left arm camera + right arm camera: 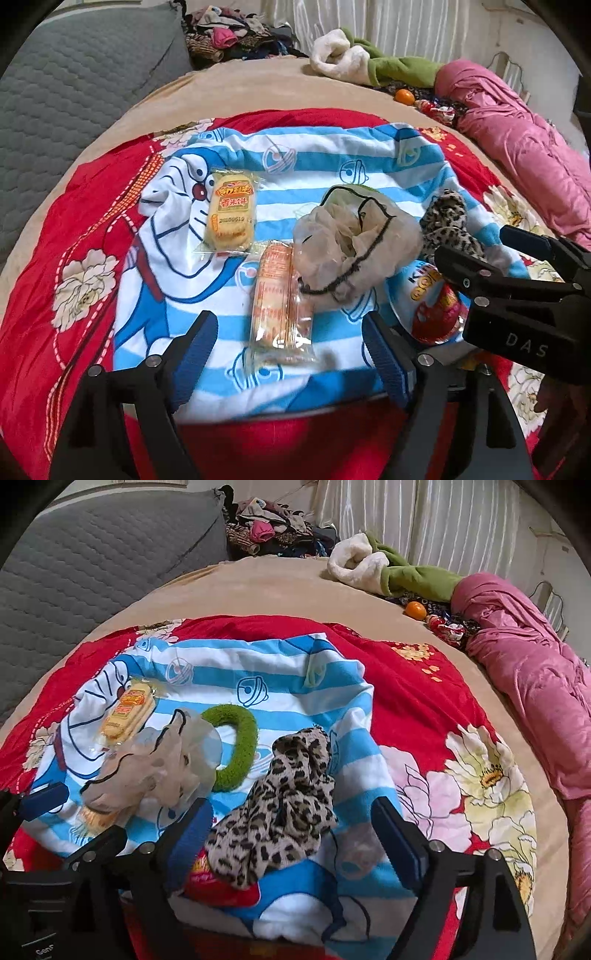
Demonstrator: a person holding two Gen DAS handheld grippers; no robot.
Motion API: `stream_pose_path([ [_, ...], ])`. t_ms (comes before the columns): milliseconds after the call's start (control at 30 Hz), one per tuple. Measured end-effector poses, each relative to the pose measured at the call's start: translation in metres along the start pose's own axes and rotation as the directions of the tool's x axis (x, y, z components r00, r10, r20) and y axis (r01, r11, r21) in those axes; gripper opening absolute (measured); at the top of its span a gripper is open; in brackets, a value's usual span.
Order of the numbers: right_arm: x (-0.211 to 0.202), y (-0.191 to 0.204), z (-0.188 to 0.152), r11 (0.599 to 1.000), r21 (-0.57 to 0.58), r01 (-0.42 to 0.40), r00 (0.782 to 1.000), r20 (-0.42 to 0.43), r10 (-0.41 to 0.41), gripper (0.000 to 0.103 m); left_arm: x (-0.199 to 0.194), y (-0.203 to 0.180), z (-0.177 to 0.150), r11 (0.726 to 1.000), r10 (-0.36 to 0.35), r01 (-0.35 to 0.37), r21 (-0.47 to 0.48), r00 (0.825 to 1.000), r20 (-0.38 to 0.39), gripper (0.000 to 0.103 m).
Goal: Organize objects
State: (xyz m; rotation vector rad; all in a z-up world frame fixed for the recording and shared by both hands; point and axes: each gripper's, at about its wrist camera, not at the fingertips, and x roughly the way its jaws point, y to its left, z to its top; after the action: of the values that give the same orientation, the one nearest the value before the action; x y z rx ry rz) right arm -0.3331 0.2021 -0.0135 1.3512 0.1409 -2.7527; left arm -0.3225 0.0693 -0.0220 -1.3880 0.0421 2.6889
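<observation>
At twelve o'clock of my left gripper [288, 354]: rice cracker pack [280, 302] | both grippers wide, empty | right gripper [291, 842] over leopard scrunchie [284, 794] | I'd centre before closing.

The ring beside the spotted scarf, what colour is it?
Green, a fuzzy ring; the right wrist view shows it best.

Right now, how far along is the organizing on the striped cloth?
Done: little looks sorted; two rice cracker packets, a sheer beige scrunchie, a green ring scrunchie, a leopard-print scrunchie and a red snack packet lie mixed on the striped cloth. In hand: nothing; left gripper and right gripper are open. Left: grouping snacks apart from scrunchies.
</observation>
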Motion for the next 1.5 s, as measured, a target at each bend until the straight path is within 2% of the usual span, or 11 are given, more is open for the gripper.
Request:
stream_pose_path([
  [400,-0.040,0.004,-0.011,1.000,0.008,-0.022,0.999,0.031,0.022,0.095,-0.045,0.006,-0.013,1.000,-0.007,0.008,-0.012,0.999,0.048,0.092],
  [567,-0.061,0.006,-0.016,1.000,0.010,-0.019,0.998,0.061,0.018,0.096,-0.068,0.007,-0.018,1.000,0.014,-0.014,-0.004,0.996,0.092,0.102],
  [933,-0.123,0.003,-0.021,0.999,0.031,-0.030,0.986,0.166,0.024,0.100,-0.129,0.008,-0.025,1.000,-0.016,0.018,-0.009,0.982,0.190,0.102],
  [1067,-0.147,0.005,-0.022,1.000,0.024,-0.016,0.978,0.211,0.011,0.102,-0.150,0.009,-0.025,1.000,0.021,-0.021,-0.004,0.970,0.241,0.102],
  [1167,-0.168,0.007,-0.024,1.000,0.024,-0.017,0.968,0.251,0.010,0.102,-0.170,0.010,-0.028,0.999,0.045,-0.045,-0.006,0.954,0.297,0.102],
  [1367,-0.207,0.010,-0.031,0.999,0.021,-0.044,0.944,0.327,0.034,0.102,-0.207,0.015,-0.037,0.999,0.051,-0.041,-0.034,0.930,0.363,0.102],
  [1500,-0.233,0.016,-0.037,1.000,0.005,-0.026,0.927,0.374,0.023,0.102,-0.229,0.015,-0.043,0.999,0.048,-0.038,-0.033,0.916,0.398,0.102],
])
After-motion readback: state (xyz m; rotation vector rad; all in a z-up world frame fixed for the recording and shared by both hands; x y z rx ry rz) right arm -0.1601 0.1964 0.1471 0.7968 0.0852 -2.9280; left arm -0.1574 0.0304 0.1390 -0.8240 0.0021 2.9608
